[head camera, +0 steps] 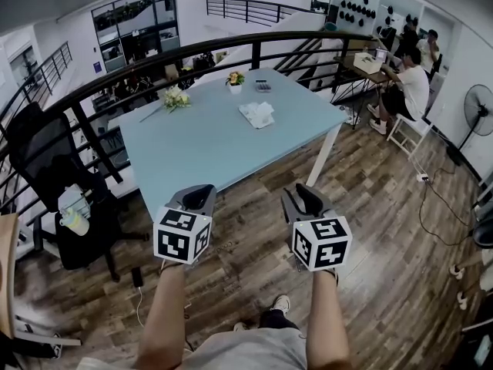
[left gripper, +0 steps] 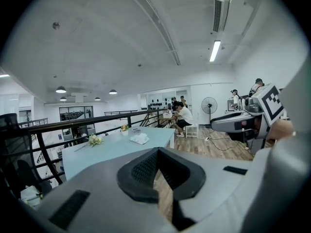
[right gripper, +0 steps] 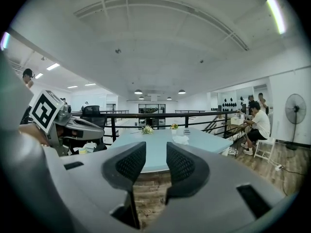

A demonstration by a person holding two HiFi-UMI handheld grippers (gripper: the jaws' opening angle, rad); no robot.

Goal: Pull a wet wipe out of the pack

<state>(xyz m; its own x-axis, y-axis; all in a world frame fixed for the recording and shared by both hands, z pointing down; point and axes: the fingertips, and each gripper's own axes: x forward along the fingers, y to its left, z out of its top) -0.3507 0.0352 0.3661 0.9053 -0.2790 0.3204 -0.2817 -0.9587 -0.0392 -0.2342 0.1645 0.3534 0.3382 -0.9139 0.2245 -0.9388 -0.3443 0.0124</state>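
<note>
The left claw [head camera: 199, 197] and right claw [head camera: 306, 199] are held side by side over the wooden floor [head camera: 246, 230], short of the bench's [head camera: 200, 145] near edge. The left claw's jaws meet at their tips. The right claw's jaws stand apart with nothing between them. The white wet wipe pack [head camera: 256, 114] lies well beyond both, on the bench's far right part. At the far edge, a small pot [head camera: 235, 80] holds flowers.

We're in an open-plan office up on a mezzanine: a black railing [head camera: 154, 60] curves round the wooden floor [head camera: 385, 206], with a long pale-blue table [head camera: 192, 145] in the middle. There's a black office chair [head camera: 46, 160] at the left, people [head camera: 412, 83] seated working at the far right, a standing fan [head camera: 479, 108] near them, and strip lights [left gripper: 215, 50] overhead.
</note>
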